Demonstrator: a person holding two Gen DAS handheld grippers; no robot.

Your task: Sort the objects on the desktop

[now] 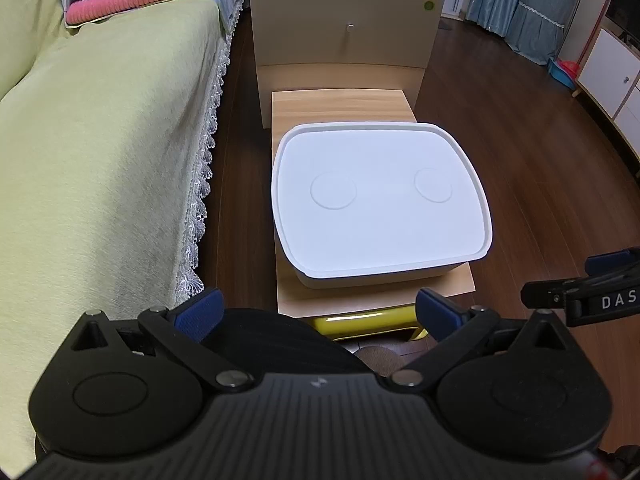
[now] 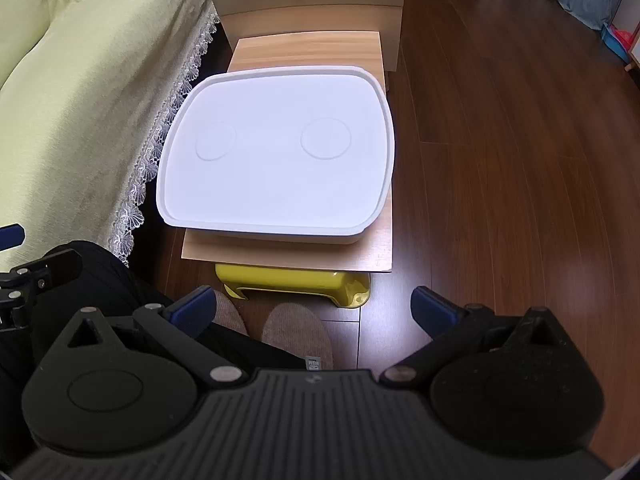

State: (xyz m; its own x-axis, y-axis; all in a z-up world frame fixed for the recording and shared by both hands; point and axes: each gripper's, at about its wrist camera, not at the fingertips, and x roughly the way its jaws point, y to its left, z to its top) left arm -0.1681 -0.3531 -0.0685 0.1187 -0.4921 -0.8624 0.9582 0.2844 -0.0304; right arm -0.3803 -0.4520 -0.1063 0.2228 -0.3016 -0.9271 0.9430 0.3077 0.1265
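On wooden board [image 2: 288, 254], lidded white bin [image 2: 276, 152] (grippers apart)

left tool [image 1: 320, 312]: fingers spread wide, nothing held | right tool [image 2: 314, 308]: fingers spread wide, nothing held

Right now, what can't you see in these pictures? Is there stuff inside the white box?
- Inside the white box: hidden in both views by its closed lid.
- Yellow stool: mostly covered by the wooden board on top, both views.
- Right gripper: cut off by the left view's edge.
- Left gripper: cut off by the right view's edge.
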